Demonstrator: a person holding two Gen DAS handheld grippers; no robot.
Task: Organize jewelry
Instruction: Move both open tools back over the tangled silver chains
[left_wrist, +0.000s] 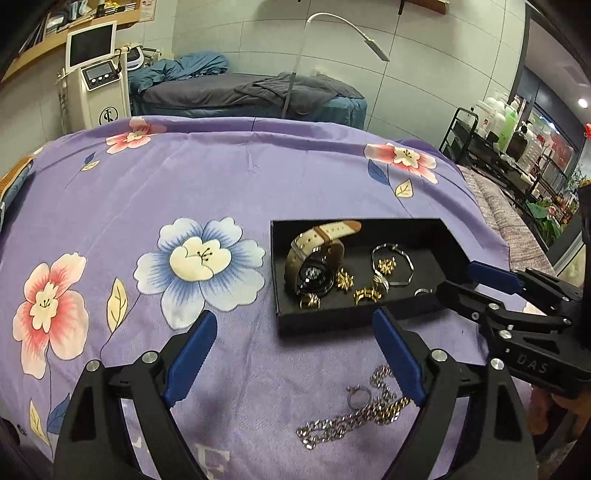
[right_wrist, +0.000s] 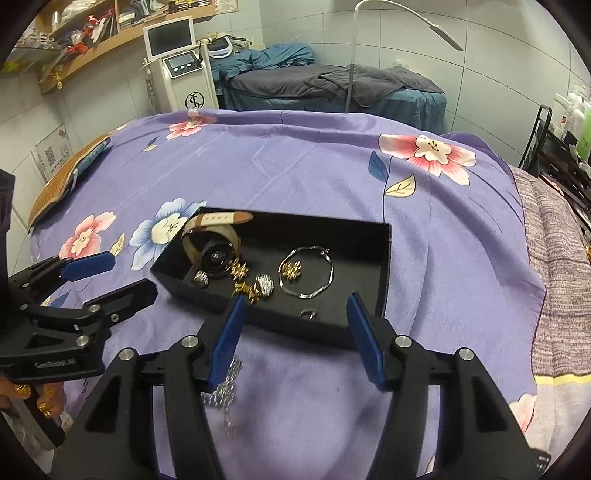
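Both wrist views look forward and down over a purple floral bedspread (left_wrist: 229, 177). The left gripper (left_wrist: 295, 354) has the black tray (left_wrist: 332, 323) ahead to its right; the right gripper (right_wrist: 293, 332) faces it straight ahead, closer. Both views share it.

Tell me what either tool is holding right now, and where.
Nothing. The left tool and right tool are both open and empty; the chain lies on the sheet.
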